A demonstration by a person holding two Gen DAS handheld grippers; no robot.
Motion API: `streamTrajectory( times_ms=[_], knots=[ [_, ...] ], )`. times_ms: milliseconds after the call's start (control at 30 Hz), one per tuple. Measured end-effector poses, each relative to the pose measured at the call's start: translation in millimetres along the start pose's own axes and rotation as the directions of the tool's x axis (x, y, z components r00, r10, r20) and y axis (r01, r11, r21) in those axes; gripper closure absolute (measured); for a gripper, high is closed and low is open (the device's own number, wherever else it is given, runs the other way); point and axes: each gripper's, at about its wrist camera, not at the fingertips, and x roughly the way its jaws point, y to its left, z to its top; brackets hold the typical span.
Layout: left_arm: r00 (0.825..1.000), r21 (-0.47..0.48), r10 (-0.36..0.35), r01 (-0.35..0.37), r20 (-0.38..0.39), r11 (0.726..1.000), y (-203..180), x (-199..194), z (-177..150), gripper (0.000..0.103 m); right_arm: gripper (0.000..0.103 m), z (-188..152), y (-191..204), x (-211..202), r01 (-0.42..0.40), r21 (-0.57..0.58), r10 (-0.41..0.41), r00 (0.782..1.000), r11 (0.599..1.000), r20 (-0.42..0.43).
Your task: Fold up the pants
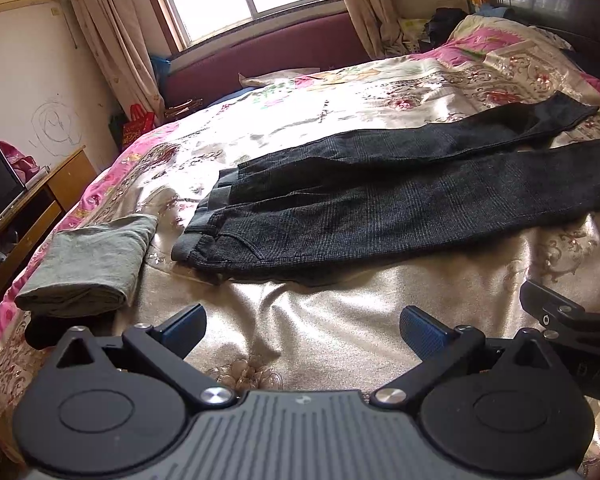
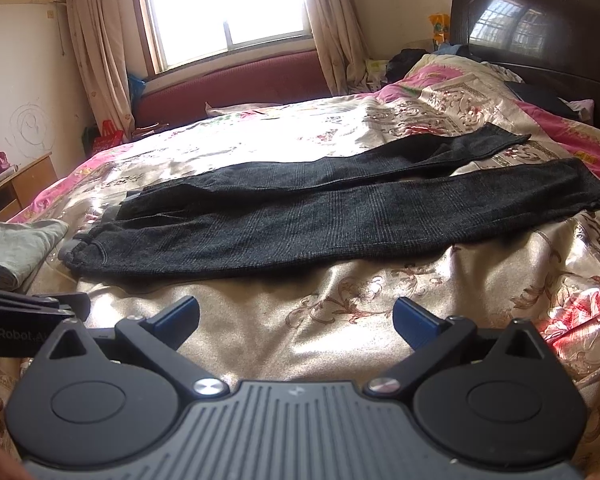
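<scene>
1. Jaws first: the left gripper [image 1: 302,330] and the right gripper [image 2: 296,318] both stand spread wide with nothing between their blue pads; each hangs over bare bedspread [image 2: 340,300], short of the cloth.
2. The dark pants [image 2: 320,224] lie flat and unfolded across the bed, waistband [image 1: 204,220] at about 9 o'clock, cuffs out toward 2 and 3 o'clock. The two legs part toward the cuffs, with a strip of bedspread showing between them.
3. The step in hand looks like the first fold, one leg laid over the other. Judging by the layout, take the near leg [image 2: 380,220]: left jaws at the near waistband corner, toward 10 o'clock, right jaws at the near cuff [image 2: 580,192], toward 2 o'clock.
4. Slide one pad under the edge so both layers are pinched, not just the top one.
5. Lift both ends level and carry them toward 12 o'clock together, keeping the leg taut so it lands straight on the far leg [image 2: 360,164].
6. The satin cover looks slippery; the pants may drag, so lift before moving.
7. Keep clear of the folded grey garment [image 1: 88,264] at 9 o'clock.
</scene>
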Motion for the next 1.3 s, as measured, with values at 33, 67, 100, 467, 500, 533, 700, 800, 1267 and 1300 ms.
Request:
streamTrajectory(
  times_ms=[33, 67, 100, 467, 500, 533, 700, 800, 1267, 1300],
  knots=[
    [1.000, 0.000, 0.000, 0.000, 0.001, 1.000, 0, 0, 0, 0.000, 0.001, 0, 0, 0, -0.001, 0.001, 0.001, 1.000, 1.000, -0.001],
    [1.000, 0.000, 0.000, 0.000, 0.001, 1.000, 0, 0, 0, 0.000, 0.001, 0, 0, 0, -0.003, 0.001, 0.003, 1.000, 1.000, -0.001],
    [1.000, 0.001, 0.001, -0.001, 0.001, 1.000, 0, 0, 0, 0.000, 0.001, 0, 0, 0, -0.004, 0.001, 0.004, 1.000, 1.000, -0.002],
    [1.000, 0.005, 0.007, -0.007, 0.004, 1.000, 1, -2, -2, 0.000, 0.001, 1, -2, 0, -0.014, 0.002, 0.014, 1.000, 1.000, -0.004],
    [1.000, 0.006, 0.008, -0.008, 0.005, 1.000, 1, -2, -2, 0.000, 0.001, 1, -2, 0, -0.014, 0.002, 0.014, 1.000, 1.000, -0.004],
    [1.000, 0.007, 0.009, -0.009, 0.005, 1.000, 1, -2, -2, 0.000, 0.001, 1, -2, 0, -0.014, 0.002, 0.014, 1.000, 1.000, -0.004],
    [1.000, 0.010, 0.014, -0.014, 0.009, 1.000, 0, -5, -1, 0.000, 0.001, 1, -1, 0, -0.015, 0.001, 0.015, 1.000, 1.000, -0.004],
    [1.000, 0.013, 0.017, -0.017, 0.011, 1.000, -1, -6, -1, 0.000, 0.001, 1, 0, -1, -0.018, 0.000, 0.018, 1.000, 1.000, -0.003],
    [0.997, 0.039, -0.072, 0.071, 0.035, 0.997, 6, 1, 4, 0.000, 0.001, 12, 7, -13, -0.023, -0.048, 0.023, 1.000, 0.999, 0.001],
    [0.995, 0.042, -0.086, 0.084, 0.044, 0.996, 8, 2, 5, 0.000, 0.001, 15, 8, -16, -0.024, -0.058, 0.025, 1.000, 0.998, 0.005]
  ],
)
